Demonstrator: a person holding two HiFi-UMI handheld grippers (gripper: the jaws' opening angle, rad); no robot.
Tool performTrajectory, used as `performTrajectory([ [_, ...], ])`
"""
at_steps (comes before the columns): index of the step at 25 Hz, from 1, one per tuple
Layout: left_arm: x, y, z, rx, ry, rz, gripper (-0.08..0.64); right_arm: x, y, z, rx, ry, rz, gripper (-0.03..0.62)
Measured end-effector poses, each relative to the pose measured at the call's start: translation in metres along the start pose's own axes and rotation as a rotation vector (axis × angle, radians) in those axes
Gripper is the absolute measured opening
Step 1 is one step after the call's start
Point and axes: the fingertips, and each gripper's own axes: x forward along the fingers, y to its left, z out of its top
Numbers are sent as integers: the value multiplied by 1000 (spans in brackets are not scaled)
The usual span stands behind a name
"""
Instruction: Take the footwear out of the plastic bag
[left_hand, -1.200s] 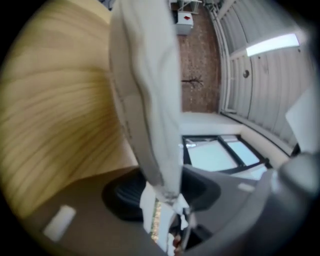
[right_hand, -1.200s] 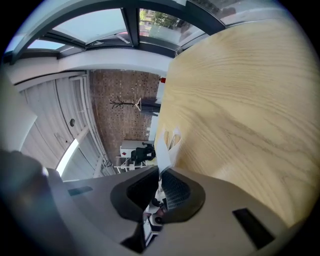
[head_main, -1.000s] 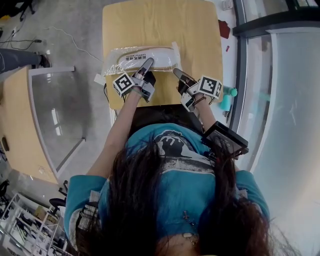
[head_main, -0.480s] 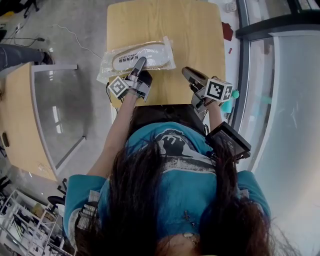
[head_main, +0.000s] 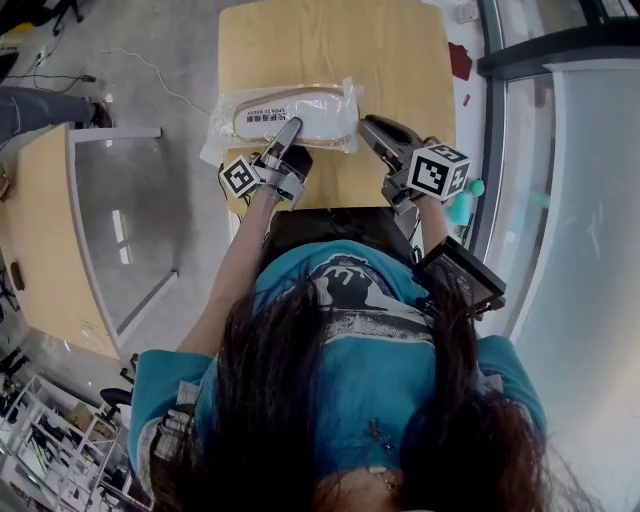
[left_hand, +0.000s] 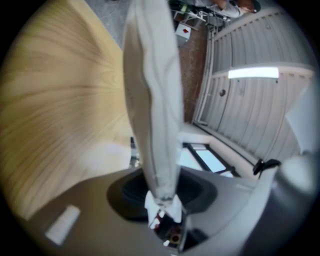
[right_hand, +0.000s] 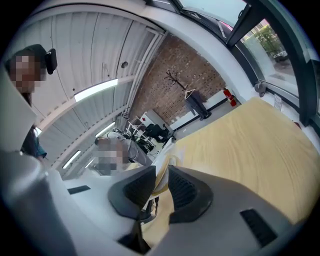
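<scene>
A clear plastic bag (head_main: 320, 125) with a white slipper (head_main: 285, 103) inside lies across the near part of the wooden table (head_main: 330, 45). My left gripper (head_main: 293, 128) is shut on the bag's near edge. Its jaws closed a little within the last second. In the left gripper view the bag (left_hand: 150, 100) rises as a white strip out of that gripper (left_hand: 162, 207). My right gripper (head_main: 368, 125) is at the bag's right end. Its jaws have just opened to a narrow gap. In the right gripper view the bag's edge (right_hand: 167, 159) shows in that gap (right_hand: 161, 182).
The table's near edge is just behind both grippers. A teal object (head_main: 462, 205) sits right of the table by a glass wall. A second wooden table (head_main: 30, 230) and a glass panel stand at the left. Blurred people stand far off in the right gripper view.
Both grippers have moved up and farther over the table. The right gripper has rolled, its jaws have parted, and it has come up to the bag's right end. The bag shifted with the left gripper.
</scene>
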Motion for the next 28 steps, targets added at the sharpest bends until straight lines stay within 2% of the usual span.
performTrajectory([
  [5,1,-10,-1,-49,-5,-60,118,-3,2,4,96,-50,66,60],
  [7,3,-12,-2,-39,1,-62,117,-5,9,10,138,-77,108,60],
  [10,8,-14,-6,-17,24,-57,117,-4,15,18,121,-83,109,60],
  [12,10,-21,-7,-34,30,-90,115,-2,14,16,76,-47,88,88],
  [14,10,-27,-8,-48,43,-121,112,-1,13,14,74,-29,96,109],
  [21,6,-49,-6,-173,60,-279,109,-8,23,21,241,-105,268,112],
  [23,5,-54,-6,-199,62,-301,109,-8,24,21,240,-105,276,116],
  [25,4,-58,-6,-201,60,-313,109,-8,26,20,225,-89,277,150],
  [28,5,-52,-6,-142,72,-265,104,-5,35,20,173,-42,294,155],
])
